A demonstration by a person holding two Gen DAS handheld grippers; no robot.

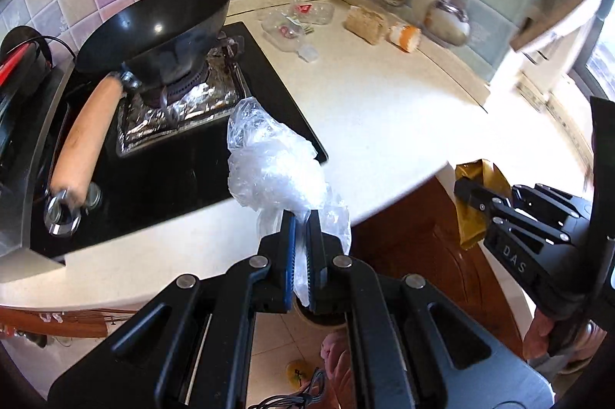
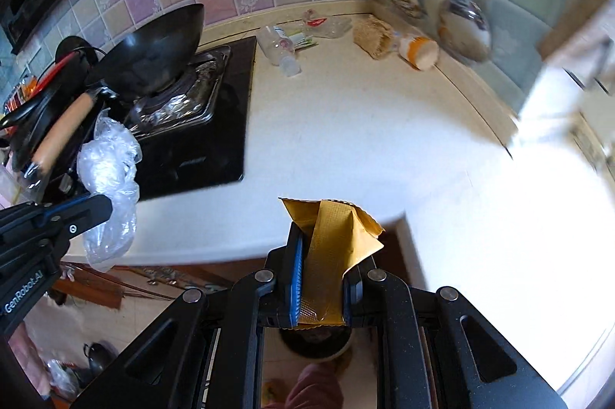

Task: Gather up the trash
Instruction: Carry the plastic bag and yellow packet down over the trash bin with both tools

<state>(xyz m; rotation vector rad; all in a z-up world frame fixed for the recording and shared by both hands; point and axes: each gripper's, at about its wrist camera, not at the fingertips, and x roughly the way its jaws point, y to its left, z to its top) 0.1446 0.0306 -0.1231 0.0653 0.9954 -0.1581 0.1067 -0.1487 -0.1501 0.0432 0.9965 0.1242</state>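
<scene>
Plastic bag (image 1: 269, 163) pinched in left tool (image 1: 303, 216), gold wrapper (image 2: 334, 247) clamped in right tool (image 2: 323, 247), both at bare counter (image 2: 346, 140) edge.

1. My left tool (image 1: 303, 216) is matte black, with blue pads on its two fingers.
2. Round silver pins sit at the linkage joints, and triangular cut-outs lighten the arms.
3. My right tool (image 2: 326, 243) is built the same; its side reads "DAS" in pale letters.
4. The left one's side reads "GenRobot.AI".
5. I wear pink trousers (image 2: 315, 386).
</scene>
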